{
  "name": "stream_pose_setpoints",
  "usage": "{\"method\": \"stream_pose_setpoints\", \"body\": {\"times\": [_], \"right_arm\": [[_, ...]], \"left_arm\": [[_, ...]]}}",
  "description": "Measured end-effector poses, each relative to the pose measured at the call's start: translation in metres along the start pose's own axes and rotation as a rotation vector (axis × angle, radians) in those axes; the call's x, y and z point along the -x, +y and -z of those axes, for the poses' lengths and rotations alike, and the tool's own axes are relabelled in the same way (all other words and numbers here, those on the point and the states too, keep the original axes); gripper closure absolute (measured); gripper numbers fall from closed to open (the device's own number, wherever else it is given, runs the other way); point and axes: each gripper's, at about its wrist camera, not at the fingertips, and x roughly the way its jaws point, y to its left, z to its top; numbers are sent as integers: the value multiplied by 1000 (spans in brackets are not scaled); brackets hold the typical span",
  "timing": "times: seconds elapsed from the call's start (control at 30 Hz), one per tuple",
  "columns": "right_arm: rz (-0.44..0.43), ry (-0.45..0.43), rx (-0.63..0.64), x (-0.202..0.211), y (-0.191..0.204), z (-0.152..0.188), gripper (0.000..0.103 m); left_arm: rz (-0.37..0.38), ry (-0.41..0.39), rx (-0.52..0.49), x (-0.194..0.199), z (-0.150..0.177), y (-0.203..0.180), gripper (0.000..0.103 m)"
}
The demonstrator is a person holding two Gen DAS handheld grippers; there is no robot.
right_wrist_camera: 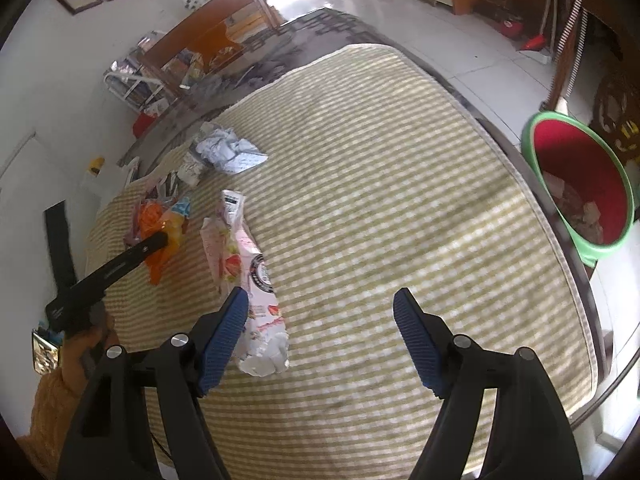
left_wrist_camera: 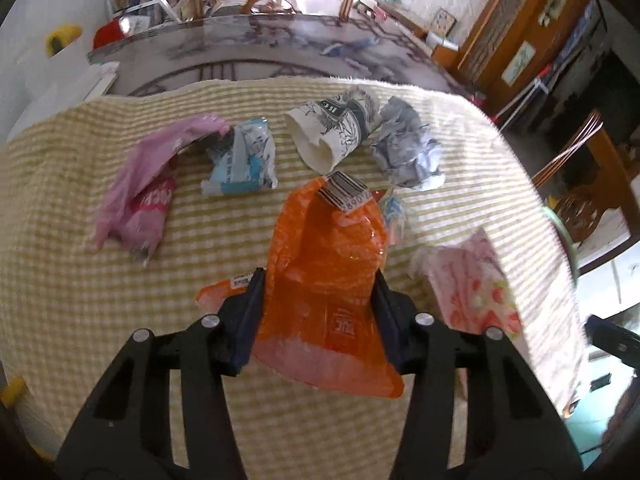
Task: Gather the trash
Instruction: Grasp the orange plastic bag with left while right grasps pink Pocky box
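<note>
Between the left tool's (left_wrist_camera: 318, 292) pads sits a crinkly orange wrapper (left_wrist_camera: 324, 280), squeezed tight, its long side pointing away over the checked cloth (left_wrist_camera: 60, 240). Right tool (right_wrist_camera: 320, 312) hangs released beside a pink packet (right_wrist_camera: 256, 292).

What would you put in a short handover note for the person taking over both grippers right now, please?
Left gripper: closed on the orange wrapper, over the checked cloth.
Right gripper: open and empty, its left finger beside the pink strawberry wrapper.
Done: some trash already lies in the red bin off the table's right edge.
Left on the cloth: purple bag, blue-white wrapper, paper cup, crumpled paper, the strawberry wrapper. The orange wrapper also needs binning.
</note>
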Motion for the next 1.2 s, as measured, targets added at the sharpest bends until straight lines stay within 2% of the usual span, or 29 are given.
{"method": "stream_pose_setpoints", "body": {"times": [0.07,0.2,0.47,0.73,1.1,1.17,1.2], "right_arm": [[3,7,41,-8,11,-6,30],[22,36,132,-37,36,-20,30],[-5,110,247,-86,75,-21,30],[-15,155,260,-108,86,-20,30],[-19,164,268,-108,85,-17,31],[-14,159,280,-108,85,-15,40],[-13,163,285,-107,85,-14,49]], "left_arm": [[31,-22,48,21,12,2,54],[42,-54,88,42,26,-1,54],[26,-32,172,49,56,10,53],[11,-39,198,56,63,19,53],[16,-34,188,54,63,16,53],[13,-30,184,52,63,15,52],[12,-29,183,51,63,14,52]]}}
